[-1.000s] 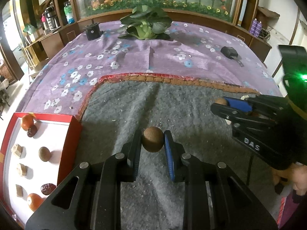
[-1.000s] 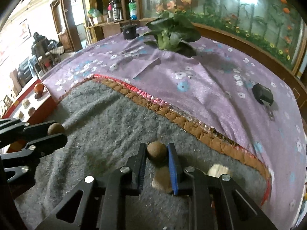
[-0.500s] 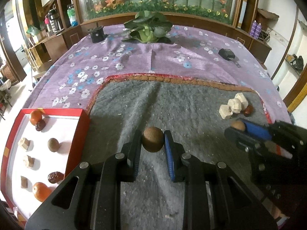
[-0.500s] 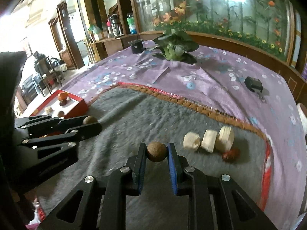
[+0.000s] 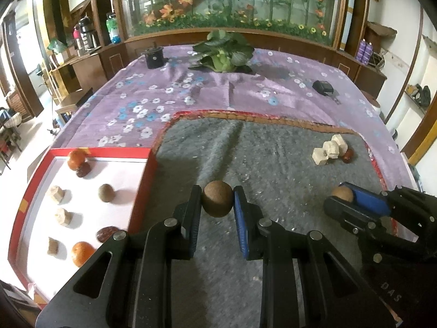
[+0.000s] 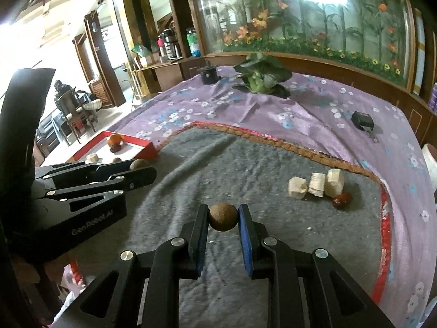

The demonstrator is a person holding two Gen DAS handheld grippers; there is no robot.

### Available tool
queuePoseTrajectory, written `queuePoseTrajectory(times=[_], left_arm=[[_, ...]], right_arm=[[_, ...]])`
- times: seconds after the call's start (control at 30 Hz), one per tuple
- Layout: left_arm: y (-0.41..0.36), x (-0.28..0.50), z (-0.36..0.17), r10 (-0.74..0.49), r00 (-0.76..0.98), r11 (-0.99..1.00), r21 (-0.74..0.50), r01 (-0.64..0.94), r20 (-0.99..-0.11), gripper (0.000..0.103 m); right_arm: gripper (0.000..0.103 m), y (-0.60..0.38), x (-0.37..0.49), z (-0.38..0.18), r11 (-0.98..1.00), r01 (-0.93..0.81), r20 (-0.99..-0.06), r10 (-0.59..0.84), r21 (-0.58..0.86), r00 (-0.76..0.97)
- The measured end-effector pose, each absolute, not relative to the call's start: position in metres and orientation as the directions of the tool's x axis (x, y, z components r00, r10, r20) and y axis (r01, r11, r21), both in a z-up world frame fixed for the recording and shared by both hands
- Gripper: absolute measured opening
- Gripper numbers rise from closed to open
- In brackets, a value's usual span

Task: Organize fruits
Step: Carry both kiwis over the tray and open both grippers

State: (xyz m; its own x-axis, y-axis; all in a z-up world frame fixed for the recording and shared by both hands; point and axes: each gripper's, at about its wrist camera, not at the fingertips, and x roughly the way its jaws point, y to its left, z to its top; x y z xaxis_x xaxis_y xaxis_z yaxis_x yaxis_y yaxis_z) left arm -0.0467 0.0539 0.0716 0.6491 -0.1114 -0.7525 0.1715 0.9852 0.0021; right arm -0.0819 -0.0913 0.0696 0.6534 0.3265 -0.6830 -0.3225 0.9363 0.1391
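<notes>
- Left wrist view: the left gripper pinches a small brown ball fruit between its fingertips, up above the gray blanket; the red tray sits just to its left, with small fruits and pale chunks inside; the right gripper is on the far right with its own brown fruit; three pale chunks and a red date lie far off on the blanket.
- Right wrist view: the right gripper squeezes a round brown fruit at its middle; its fingers sit narrow around it; the left gripper is at the left edge, near the tray.
- How it will handle: each fruit looks light, hard and round, so I think it could roll or pop out; hold it across the widest part, gently; set it down low in the tray.
</notes>
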Motion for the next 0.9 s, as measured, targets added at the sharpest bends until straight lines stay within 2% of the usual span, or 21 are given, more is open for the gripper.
queuePoseTrajectory(times=[0.4,0.9], left_arm=[[0.110,-0.065,0.085,-0.059,0.680,0.997,-0.010,0.075,-0.731,0.022],[0.237,-0.067,0.079,0.097,0.665,0.982,-0.040,-0.187,-0.741,0.023]], right_arm=[[0.021,-0.031,-0.086,0.086,0.891,-0.440,-0.668,0.393,0.109,0.632],[0.021,0.070,-0.059,0.087,0.790,-0.606,-0.686,0.493,0.095,0.535]])
